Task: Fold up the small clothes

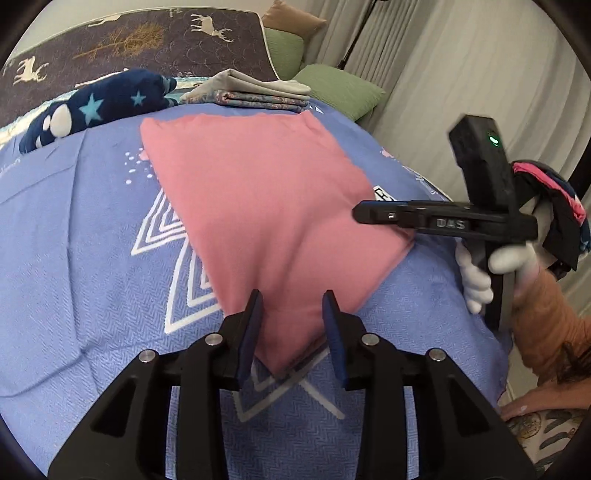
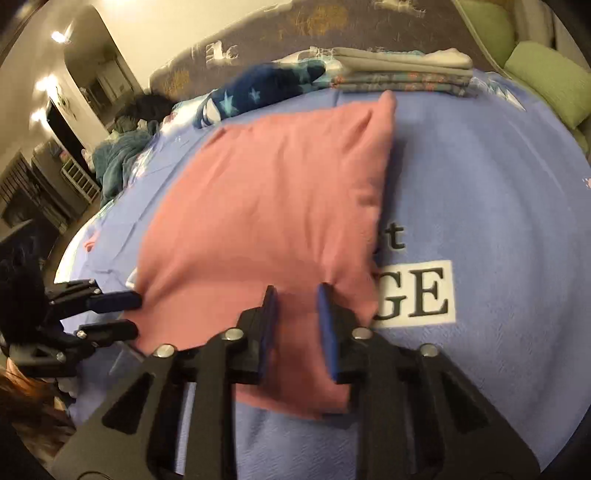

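This is a bedroom in someone's home. The work goes on atop a bed spread with a blue blanket (image 1: 74, 240), and a padded headboard (image 1: 129, 40) printed with deer and trees stands behind it. Green pillows (image 1: 332, 88) lie at the corner by pale curtains (image 1: 461, 74). A stack of folded clothes (image 1: 258, 92) and a navy star-patterned fleece (image 1: 103, 103) sit near the headboard. In the right wrist view, lit ceiling lamps (image 2: 59, 36) and an arched doorway (image 2: 96, 74) show at the far side.
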`<state>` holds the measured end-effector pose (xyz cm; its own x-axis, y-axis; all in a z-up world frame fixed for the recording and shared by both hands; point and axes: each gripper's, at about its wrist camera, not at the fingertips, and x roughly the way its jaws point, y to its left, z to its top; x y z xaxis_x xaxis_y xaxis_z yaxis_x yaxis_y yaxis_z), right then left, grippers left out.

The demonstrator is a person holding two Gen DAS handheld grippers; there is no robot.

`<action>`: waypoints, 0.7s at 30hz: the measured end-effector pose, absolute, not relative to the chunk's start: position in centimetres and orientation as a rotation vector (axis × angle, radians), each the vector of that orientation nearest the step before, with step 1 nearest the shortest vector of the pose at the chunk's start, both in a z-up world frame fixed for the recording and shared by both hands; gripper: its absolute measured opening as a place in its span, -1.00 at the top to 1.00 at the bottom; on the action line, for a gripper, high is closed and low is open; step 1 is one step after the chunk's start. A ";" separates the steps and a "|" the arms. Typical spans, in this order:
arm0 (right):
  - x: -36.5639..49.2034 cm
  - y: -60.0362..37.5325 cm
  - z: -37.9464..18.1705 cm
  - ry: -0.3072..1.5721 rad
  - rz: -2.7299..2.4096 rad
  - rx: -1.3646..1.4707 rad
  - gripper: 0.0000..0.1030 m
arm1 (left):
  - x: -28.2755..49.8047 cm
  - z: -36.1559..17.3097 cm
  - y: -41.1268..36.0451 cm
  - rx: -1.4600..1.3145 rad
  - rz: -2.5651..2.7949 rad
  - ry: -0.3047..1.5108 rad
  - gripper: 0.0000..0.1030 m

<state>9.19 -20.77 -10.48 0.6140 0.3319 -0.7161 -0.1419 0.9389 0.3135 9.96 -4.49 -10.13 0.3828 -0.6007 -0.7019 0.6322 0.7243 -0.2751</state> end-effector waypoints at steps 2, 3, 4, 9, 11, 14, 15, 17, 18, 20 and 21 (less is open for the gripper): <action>8.8 -20.9 -9.5 0.874 0.252 0.259 0.57 | 9.5 -9.8 -4.8 0.073 -0.770 0.864 0.32; 8.4 -20.8 -8.9 0.862 0.243 0.260 0.52 | 9.4 -9.7 -5.0 0.094 -0.763 0.856 0.32; 8.0 -20.5 -8.2 0.844 0.253 0.252 0.52 | 9.2 -9.6 -5.0 0.115 -0.759 0.846 0.32; 6.2 -20.0 -7.9 0.844 0.264 0.228 0.50 | 8.5 -9.4 -3.4 0.097 -0.698 0.851 0.17; 5.4 -20.6 -8.0 0.841 0.249 0.258 0.49 | 8.0 -9.4 -2.5 0.079 -0.680 0.859 0.14; 4.4 -22.2 -8.2 0.823 0.216 0.320 0.32 | 7.2 -9.4 -1.9 0.099 -0.672 0.855 0.14; 4.0 -22.5 -8.2 0.820 0.205 0.328 0.24 | 7.1 -9.4 -1.9 0.106 -0.669 0.856 0.14; 3.8 -23.2 -8.5 0.823 0.175 0.343 0.15 | 7.2 -9.6 -1.9 0.109 -0.660 0.861 0.14; 3.8 -23.5 -8.7 0.830 0.165 0.352 0.14 | 7.3 -9.6 -1.9 0.107 -0.657 0.860 0.14; 4.0 -24.0 -9.4 0.847 0.165 0.389 0.13 | 7.3 -9.4 -2.2 0.099 -0.668 0.850 0.14; 4.2 -24.1 -9.7 0.858 0.171 0.405 0.22 | 7.1 -9.2 -2.5 0.100 -0.676 0.844 0.14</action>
